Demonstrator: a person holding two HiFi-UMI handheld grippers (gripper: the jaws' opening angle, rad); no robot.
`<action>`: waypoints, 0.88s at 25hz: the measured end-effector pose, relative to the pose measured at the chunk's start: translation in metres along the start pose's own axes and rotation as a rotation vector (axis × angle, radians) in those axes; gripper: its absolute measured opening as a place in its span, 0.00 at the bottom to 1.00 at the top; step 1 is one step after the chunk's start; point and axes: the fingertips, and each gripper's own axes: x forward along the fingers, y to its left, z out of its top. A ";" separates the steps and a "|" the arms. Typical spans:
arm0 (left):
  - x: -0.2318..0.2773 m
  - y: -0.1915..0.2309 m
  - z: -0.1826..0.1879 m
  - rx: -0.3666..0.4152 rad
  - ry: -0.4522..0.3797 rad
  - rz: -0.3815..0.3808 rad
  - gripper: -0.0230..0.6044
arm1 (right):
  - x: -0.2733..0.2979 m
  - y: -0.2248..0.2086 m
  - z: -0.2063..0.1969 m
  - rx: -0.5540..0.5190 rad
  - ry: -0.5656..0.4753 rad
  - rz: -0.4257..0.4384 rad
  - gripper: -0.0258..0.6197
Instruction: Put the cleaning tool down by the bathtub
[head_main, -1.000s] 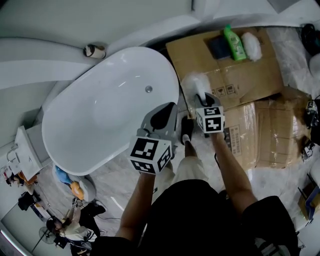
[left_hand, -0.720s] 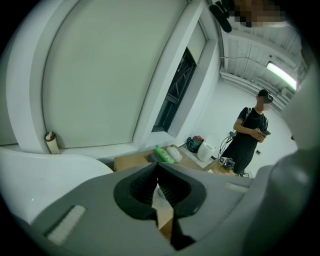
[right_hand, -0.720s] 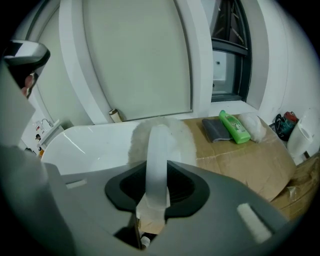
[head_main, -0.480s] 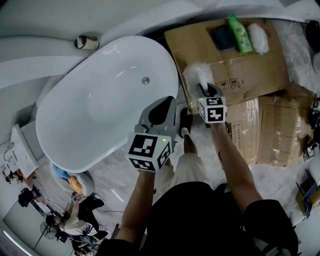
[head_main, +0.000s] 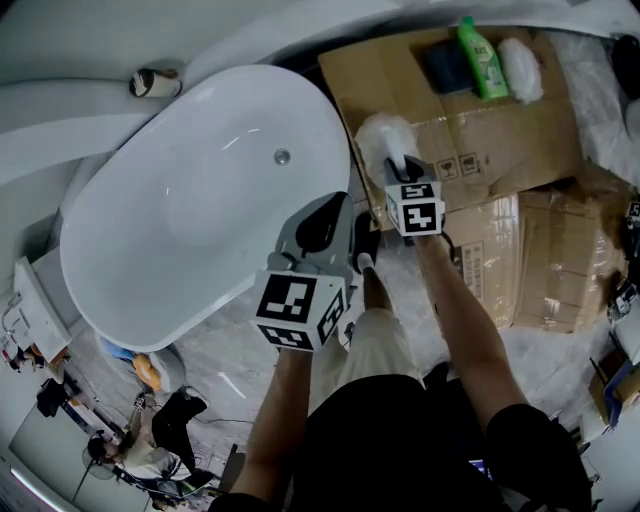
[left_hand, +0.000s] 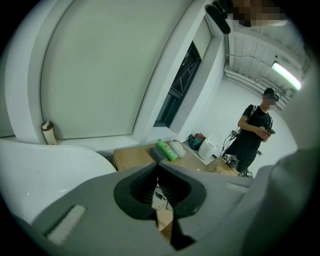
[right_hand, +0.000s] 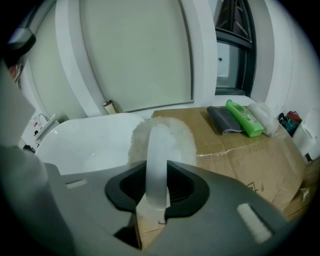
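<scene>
The right tongs (right_hand: 156, 172) are clenched on the white handle of the cleaning tool (right_hand: 175, 134). Its fluffy head is over the cardboard (head_main: 480, 150), just beside the bathtub (head_main: 180, 200), at 3 o'clock from it. The left tongs (left_hand: 156, 175) are closed on nothing, at 4 o'clock by the bathtub rim

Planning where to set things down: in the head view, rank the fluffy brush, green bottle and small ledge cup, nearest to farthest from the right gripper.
1. Fluffy brush: gripped by the right gripper.
2. Green bottle: on the cardboard, upper right.
3. Small cup: ledge beyond the bathtub, far left.
</scene>
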 end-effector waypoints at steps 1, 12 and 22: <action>0.002 0.001 -0.001 0.001 0.004 0.002 0.04 | 0.004 -0.001 -0.001 -0.003 0.000 0.000 0.18; 0.008 0.010 -0.009 0.001 0.021 0.026 0.04 | 0.032 -0.009 0.000 0.016 0.020 -0.009 0.18; 0.007 0.007 -0.015 -0.001 0.023 0.031 0.04 | 0.032 -0.012 0.004 0.005 0.006 -0.011 0.18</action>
